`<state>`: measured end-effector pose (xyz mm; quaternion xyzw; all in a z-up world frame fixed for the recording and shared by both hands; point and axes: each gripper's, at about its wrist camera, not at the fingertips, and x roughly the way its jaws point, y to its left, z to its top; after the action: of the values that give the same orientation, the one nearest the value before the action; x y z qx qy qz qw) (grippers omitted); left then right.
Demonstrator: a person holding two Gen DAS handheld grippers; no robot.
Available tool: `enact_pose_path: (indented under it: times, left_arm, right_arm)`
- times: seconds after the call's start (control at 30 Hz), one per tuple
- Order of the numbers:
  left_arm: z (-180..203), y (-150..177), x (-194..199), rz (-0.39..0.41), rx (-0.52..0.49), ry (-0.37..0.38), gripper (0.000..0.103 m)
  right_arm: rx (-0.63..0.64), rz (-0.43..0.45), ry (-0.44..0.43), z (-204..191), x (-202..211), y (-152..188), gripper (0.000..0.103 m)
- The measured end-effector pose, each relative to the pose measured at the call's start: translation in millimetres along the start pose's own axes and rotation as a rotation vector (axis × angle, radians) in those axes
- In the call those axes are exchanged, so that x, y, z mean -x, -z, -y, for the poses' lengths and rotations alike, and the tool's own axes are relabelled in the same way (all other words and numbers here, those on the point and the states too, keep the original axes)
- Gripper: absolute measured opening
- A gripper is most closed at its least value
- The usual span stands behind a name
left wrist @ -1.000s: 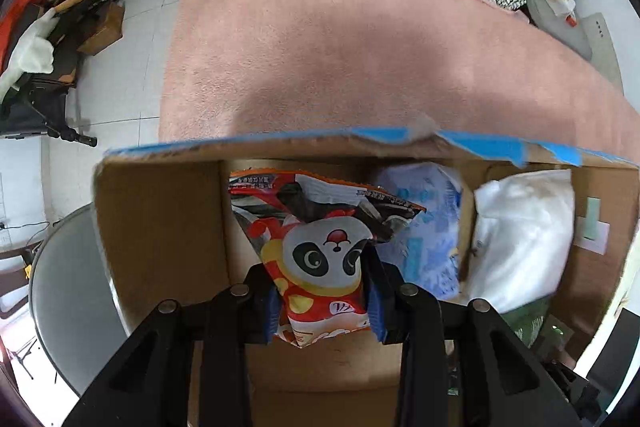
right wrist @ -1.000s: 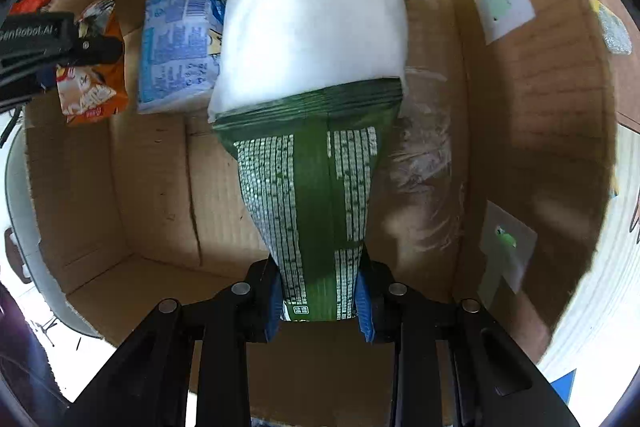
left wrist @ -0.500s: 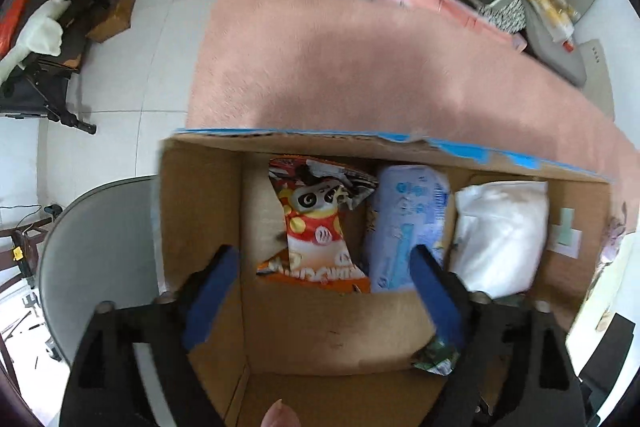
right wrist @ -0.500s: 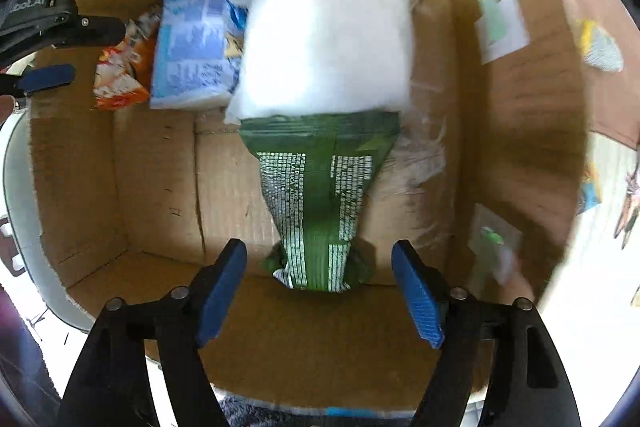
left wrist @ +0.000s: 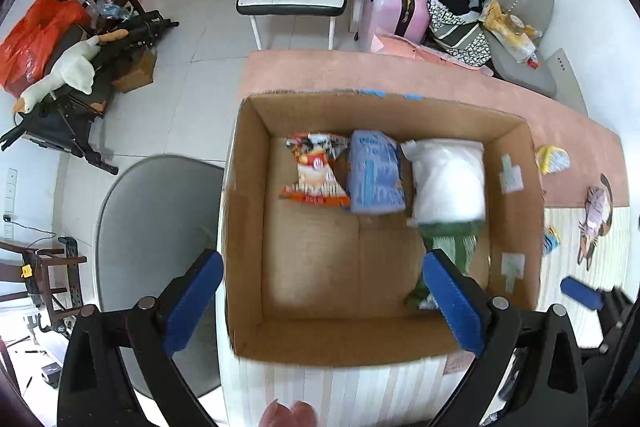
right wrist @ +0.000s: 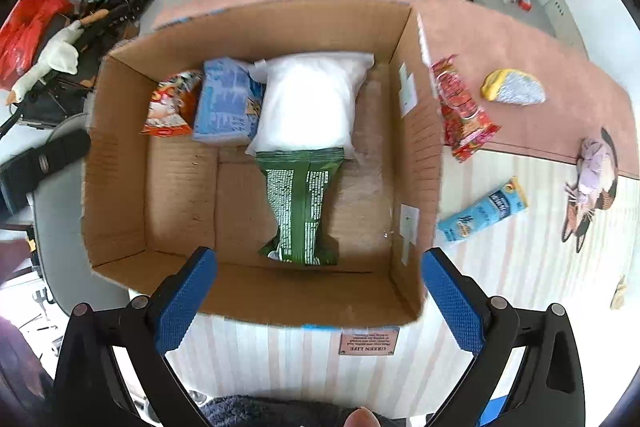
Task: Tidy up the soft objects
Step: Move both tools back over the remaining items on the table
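Observation:
An open cardboard box (left wrist: pixel 248 219) (right wrist: pixel 116 167) stands on the table. Inside lie an orange panda snack bag (left wrist: pixel 314 173) (right wrist: pixel 170 105), a blue pack (left wrist: pixel 374 173) (right wrist: pixel 228 103), a white pillow pack (left wrist: pixel 448 181) (right wrist: pixel 310 105) and a green bag (left wrist: pixel 454 251) (right wrist: pixel 302 207). My left gripper (left wrist: pixel 320 303) is open and empty above the box's near side. My right gripper (right wrist: pixel 316 301) is open and empty above the near rim. Outside, right of the box, lie a red snack bag (right wrist: pixel 464 115), a yellow-silver pack (right wrist: pixel 514 89) and a blue tube pack (right wrist: pixel 482 213).
A pink cloth (right wrist: pixel 500 39) and a striped mat (right wrist: pixel 520 267) cover the table. A small cat figure (right wrist: pixel 592 171) lies at the right. A grey chair (left wrist: pixel 156 227) stands left of the box. A pink suitcase (left wrist: pixel 396 7), bags and a stool stand behind.
Both grippers opened, letting go of the panda bag and the green bag, which now lie in the box. Both grippers then rose and pulled back above the box.

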<state>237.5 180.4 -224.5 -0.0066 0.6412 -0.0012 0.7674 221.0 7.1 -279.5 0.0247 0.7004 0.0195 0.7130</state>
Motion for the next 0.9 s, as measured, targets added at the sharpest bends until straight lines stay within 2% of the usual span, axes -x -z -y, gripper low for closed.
enact_pose_path:
  times: [0.23,0.4,0.5,0.6,0.67,0.73,0.9]
  left_arm:
    - [4,39,38,0.079,0.012,-0.013,0.102]
    - [15,49,51,0.079,0.024,0.033,0.102]
    - [31,50,60,0.111,0.001,-0.023,0.102]
    - [59,46,67,0.154,-0.060,-0.104,0.102]
    - [83,38,67,0.156,-0.100,-0.119,0.102]
    - [103,28,63,0.143,-0.112,-0.097,0.102]
    - [184,-19,39,0.069,-0.158,0.024,0.102]
  right_arm:
    - [0.024,0.065,-0.027,0,26,36,0.103]
    - [0.026,0.073,-0.075,4,40,57,0.103]
    - [-0.011,0.082,-0.109,19,45,62,0.103]
    - [-0.102,0.096,-0.144,53,48,62,0.103]
    - [-0.177,0.089,-0.147,88,44,58,0.103]
    - [-0.249,0.079,-0.139,125,40,53,0.103]
    - [-0.402,0.064,-0.079,231,26,38,0.103]
